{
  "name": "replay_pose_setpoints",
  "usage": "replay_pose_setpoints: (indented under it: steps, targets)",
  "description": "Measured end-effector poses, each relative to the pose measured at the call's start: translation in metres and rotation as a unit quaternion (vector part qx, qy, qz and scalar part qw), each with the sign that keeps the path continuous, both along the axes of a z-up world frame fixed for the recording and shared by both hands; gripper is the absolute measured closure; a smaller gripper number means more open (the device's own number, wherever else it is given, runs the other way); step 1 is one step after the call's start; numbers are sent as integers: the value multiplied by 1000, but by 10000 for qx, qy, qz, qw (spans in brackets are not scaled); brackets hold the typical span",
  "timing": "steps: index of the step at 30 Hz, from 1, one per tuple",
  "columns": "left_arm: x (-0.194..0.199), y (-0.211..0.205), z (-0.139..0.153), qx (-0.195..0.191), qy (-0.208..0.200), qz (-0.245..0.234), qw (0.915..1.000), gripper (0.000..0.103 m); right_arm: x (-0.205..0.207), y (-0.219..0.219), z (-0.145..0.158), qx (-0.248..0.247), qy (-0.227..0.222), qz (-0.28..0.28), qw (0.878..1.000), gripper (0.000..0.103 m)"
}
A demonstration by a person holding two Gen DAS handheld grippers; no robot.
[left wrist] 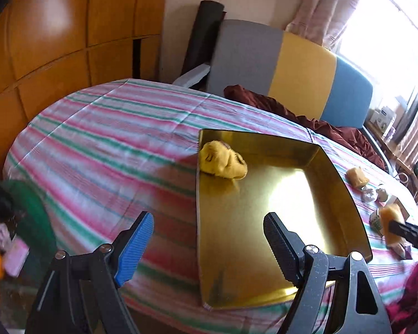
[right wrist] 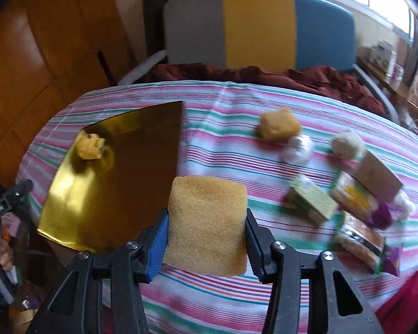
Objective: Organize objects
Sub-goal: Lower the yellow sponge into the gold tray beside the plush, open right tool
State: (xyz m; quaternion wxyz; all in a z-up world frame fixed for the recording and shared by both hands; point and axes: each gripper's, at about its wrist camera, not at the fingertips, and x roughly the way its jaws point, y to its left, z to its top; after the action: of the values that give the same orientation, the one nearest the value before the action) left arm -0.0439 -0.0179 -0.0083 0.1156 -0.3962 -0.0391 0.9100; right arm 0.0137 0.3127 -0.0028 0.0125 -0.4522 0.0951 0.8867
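Observation:
A gold tray [left wrist: 342,211] lies on the striped cloth, with a crumpled yellow lump [left wrist: 223,161] in its far left corner. My left gripper [left wrist: 209,246] hangs open over the tray's near left edge, nothing between its fingers. My right gripper [right wrist: 206,239] is shut on a yellow sponge block [right wrist: 206,220], held above the cloth just right of the tray [right wrist: 78,208]. The left wrist view shows that sponge [left wrist: 393,222] at the far right. The yellow lump [right wrist: 90,144] also shows in the right wrist view.
Right of the tray lie another sponge block [right wrist: 278,125], two pale balls [right wrist: 298,144], a green box [right wrist: 312,200] and wrapped snack packs [right wrist: 359,236]. A dark red blanket [left wrist: 320,122] and a grey, yellow and blue headboard [left wrist: 298,69] stand behind. Wooden cabinets [left wrist: 55,33] are on the left.

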Motion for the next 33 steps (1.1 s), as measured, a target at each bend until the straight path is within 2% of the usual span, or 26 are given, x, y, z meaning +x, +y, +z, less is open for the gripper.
replay_pose_setpoints:
  steps: [4,7,10,15,18,20,21,22,23,27,33]
  targets:
    - [7,-11,4,14,68,134,9999,21,-45,-60,1,-440,-134,796,9958,53]
    - [8,-21,4,102,35,254,9996,14,-85,-102,-14,-576,-457,1117,9910,53]
    - [10,-27,1,73,22,315,9995,13,-120,-132,-36,-757,-831,1153,9870,53]
    - [6,-36,-9,87,-82,414,9991,13,-156,-163,-60,-1064,-1112,1059,9824,51]
    - [4,-41,-11,229,-139,434,9987,13,-170,-168,-68,-1580,-1138,1034,9754,48]
    - [3,-44,-13,295,-177,471,9983,13,-177,-167,-71,-2061,-1118,1021,9668,37]
    - [4,-44,-13,305,-184,482,9982,13,-178,-165,-70,-2291,-1073,1003,9622,26]
    - [3,-44,-13,315,-188,482,9982,13,-178,-161,-67,-2467,-1003,997,9587,19]
    - [4,-44,-14,314,-185,480,9982,13,-176,-159,-66,-2528,-947,1013,9575,19]
    - [5,-37,-13,247,-133,445,9986,13,-165,-150,-61,-2387,-903,1064,9610,19]
    - [14,-19,-8,-38,86,271,9996,12,-125,-130,-54,-1613,-702,1134,9778,19]
